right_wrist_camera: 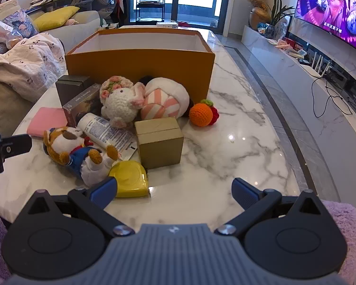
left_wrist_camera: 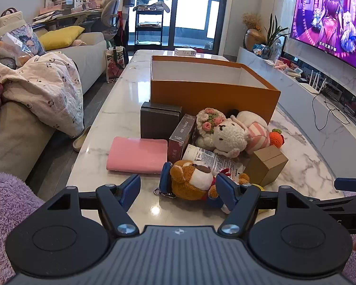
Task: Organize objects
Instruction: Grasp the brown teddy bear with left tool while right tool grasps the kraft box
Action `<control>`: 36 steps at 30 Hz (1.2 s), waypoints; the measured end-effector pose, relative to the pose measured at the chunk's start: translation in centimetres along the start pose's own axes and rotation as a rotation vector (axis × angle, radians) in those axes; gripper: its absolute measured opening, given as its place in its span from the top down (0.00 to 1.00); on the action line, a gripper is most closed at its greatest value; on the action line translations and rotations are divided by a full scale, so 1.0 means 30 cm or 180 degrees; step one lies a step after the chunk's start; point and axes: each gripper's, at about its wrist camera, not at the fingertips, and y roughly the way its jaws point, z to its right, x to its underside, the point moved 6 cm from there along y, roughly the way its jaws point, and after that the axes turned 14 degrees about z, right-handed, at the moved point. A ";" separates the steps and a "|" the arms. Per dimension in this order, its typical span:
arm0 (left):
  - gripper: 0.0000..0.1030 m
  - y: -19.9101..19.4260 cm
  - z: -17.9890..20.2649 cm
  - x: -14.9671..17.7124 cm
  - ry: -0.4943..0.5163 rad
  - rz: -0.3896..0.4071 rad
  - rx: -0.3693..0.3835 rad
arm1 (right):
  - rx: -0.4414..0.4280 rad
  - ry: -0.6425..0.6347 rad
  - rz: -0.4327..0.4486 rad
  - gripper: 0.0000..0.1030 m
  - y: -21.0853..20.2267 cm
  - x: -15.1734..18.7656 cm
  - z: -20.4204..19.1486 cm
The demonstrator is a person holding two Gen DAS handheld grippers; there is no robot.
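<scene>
Left gripper (left_wrist_camera: pixel 179 191) has its jaws spread wide, tilted down at the clutter; the plush dog (left_wrist_camera: pixel 193 180) sits between the blue pads, but I can't see them pressing on it, so nothing is held. Right gripper (right_wrist_camera: pixel 174 193) is fully open too, over bare marble with the yellow tape measure (right_wrist_camera: pixel 129 179) just beside its left pad.

The bench (right_wrist_camera: pixel 237 147) is a glossy white marble top with grey veins, glare spots on it. The pile: a pink pouch (left_wrist_camera: pixel 137 154), a dark box (left_wrist_camera: pixel 160 122), a maroon carton (left_wrist_camera: pixel 181 137), a white tube (right_wrist_camera: pixel 106 133), a crochet sheep (right_wrist_camera: pixel 122 104), a striped plush (right_wrist_camera: pixel 165 102), an orange crochet fruit (right_wrist_camera: pixel 201 115) and a small tan box (right_wrist_camera: pixel 160 142). Behind them all stands the big orange box (left_wrist_camera: pixel 213 95), open-topped with a white inside.

Around it: a sofa (left_wrist_camera: pixel 11 137) on the left with a blanket (left_wrist_camera: pixel 45 87) and yellow cushion (left_wrist_camera: pixel 61 36), glass doors (left_wrist_camera: pixel 178 11) at the far end, and a lit TV (left_wrist_camera: pixel 332 26) on the right wall above a low marble console (left_wrist_camera: pixel 308 109).
</scene>
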 end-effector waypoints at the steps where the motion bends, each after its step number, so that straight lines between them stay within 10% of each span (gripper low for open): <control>1: 0.20 0.000 0.000 0.000 0.0001 -0.0002 0.0000 | -0.0001 -0.0004 -0.0004 0.01 0.001 0.001 -0.002; 28: 0.31 0.100 0.027 0.041 -0.0002 -0.0317 0.0295 | -0.0196 0.0175 -0.0092 0.03 0.069 -0.011 0.010; 36: 0.32 0.184 0.066 0.057 -0.0089 -0.0556 0.0526 | -0.0419 0.0349 -0.0202 0.38 0.137 -0.029 0.007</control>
